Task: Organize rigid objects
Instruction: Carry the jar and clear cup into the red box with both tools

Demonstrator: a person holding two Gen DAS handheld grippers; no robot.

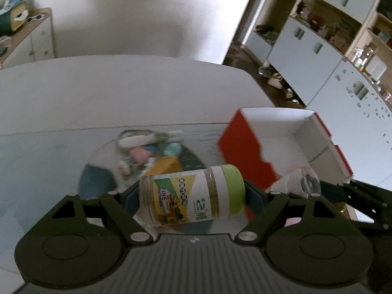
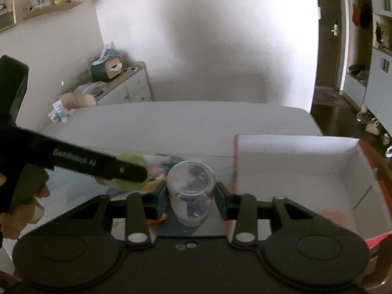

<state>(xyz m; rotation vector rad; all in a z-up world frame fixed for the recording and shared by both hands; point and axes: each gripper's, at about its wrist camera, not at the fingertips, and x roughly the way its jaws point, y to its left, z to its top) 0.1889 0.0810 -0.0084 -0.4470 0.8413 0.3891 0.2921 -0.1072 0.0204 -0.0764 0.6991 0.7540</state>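
My left gripper (image 1: pixel 191 194) is shut on a toothpick jar (image 1: pixel 188 196) with a green lid and yellow label, held sideways above the table. My right gripper (image 2: pixel 191 193) is shut on a clear plastic jar (image 2: pixel 191 191), held with its base toward the camera; that jar also shows in the left wrist view (image 1: pixel 297 180). A red and white cardboard box (image 1: pixel 281 142) stands open to the right, its white inside bare; it shows in the right wrist view too (image 2: pixel 301 171). The left gripper's body (image 2: pixel 98 164) crosses the right wrist view at left.
A pile of small items (image 1: pixel 149 152), pink, teal, yellow and white, lies blurred on the glass table (image 1: pixel 36 161) behind the jar. A white sofa (image 1: pixel 122 93) runs behind the table. Cabinets (image 1: pixel 318 56) stand at the right, a sideboard (image 2: pixel 122 85) at the left.
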